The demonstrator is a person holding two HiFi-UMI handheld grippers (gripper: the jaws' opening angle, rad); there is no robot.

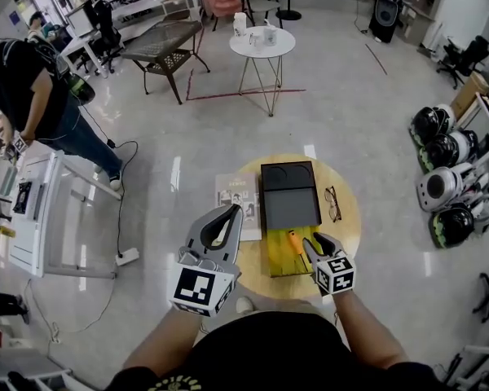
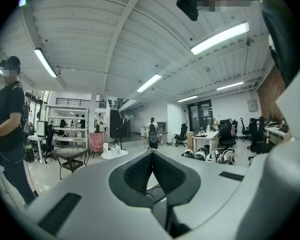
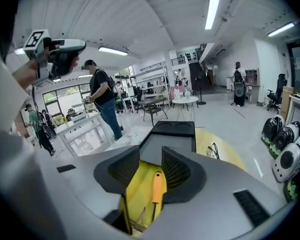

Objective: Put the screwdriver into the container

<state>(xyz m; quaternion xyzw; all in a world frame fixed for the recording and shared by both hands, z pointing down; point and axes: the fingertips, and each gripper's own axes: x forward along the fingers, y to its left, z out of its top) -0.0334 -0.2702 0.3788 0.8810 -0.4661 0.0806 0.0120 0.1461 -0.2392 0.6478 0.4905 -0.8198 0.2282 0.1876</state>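
Screwdriver [image 3: 157, 188] is seen lying in the yellow container [image 3: 139, 191], below the spread, empty jaws of the right hand-held gripper [image 3: 151, 159]. The left hand-held gripper [image 2: 152, 156] is closed on nothing. It is judged light and rigid, and best gripped at the orange handle.

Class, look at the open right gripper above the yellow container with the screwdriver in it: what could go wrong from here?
1. The right gripper hangs open close over the screwdriver; a dip could snag its orange handle and drag it out of the yellow container.
2. That container sits near the table's front edge; a knock might push it off.
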